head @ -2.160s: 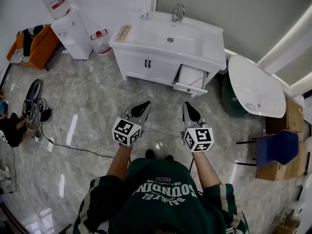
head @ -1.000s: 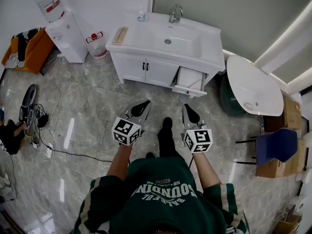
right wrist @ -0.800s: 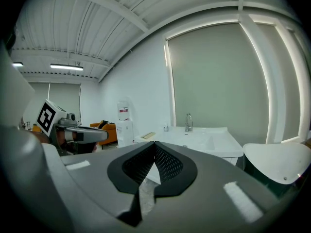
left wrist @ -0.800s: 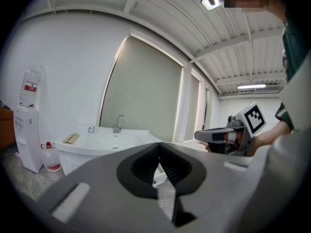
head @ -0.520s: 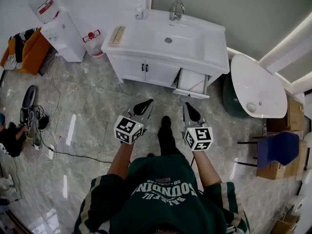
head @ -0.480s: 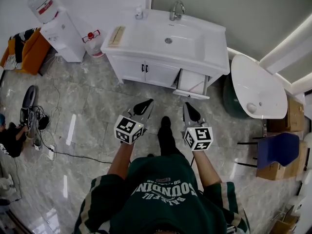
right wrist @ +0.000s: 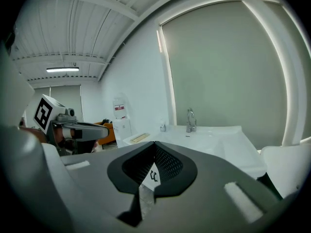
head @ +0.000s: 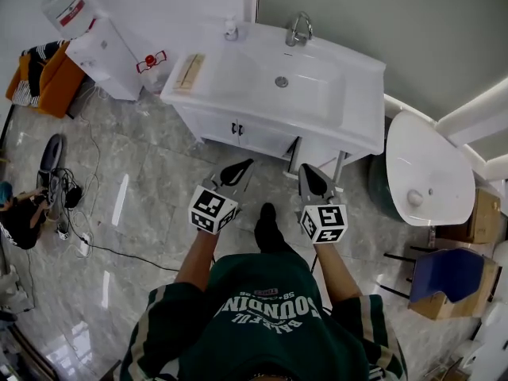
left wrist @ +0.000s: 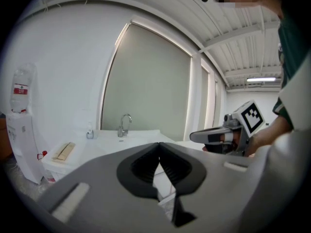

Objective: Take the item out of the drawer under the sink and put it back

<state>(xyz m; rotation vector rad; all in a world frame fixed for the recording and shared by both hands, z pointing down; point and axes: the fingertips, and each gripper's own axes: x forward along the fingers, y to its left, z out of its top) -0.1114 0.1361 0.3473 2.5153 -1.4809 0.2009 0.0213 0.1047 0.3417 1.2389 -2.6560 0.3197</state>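
support: floor [head: 151, 182] (grey marble) | on it: sink cabinet [head: 238, 74], water dispenser [head: 107, 52]

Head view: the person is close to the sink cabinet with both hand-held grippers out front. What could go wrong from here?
1. The left hand-held gripper and right hand-held gripper are both shut and empty. Reaching into the drawer like that would likely just push the item around.
2. The drawer sits mostly under the overhang of the sink top, and its contents are hidden from above, so the reach may be aimed blind.
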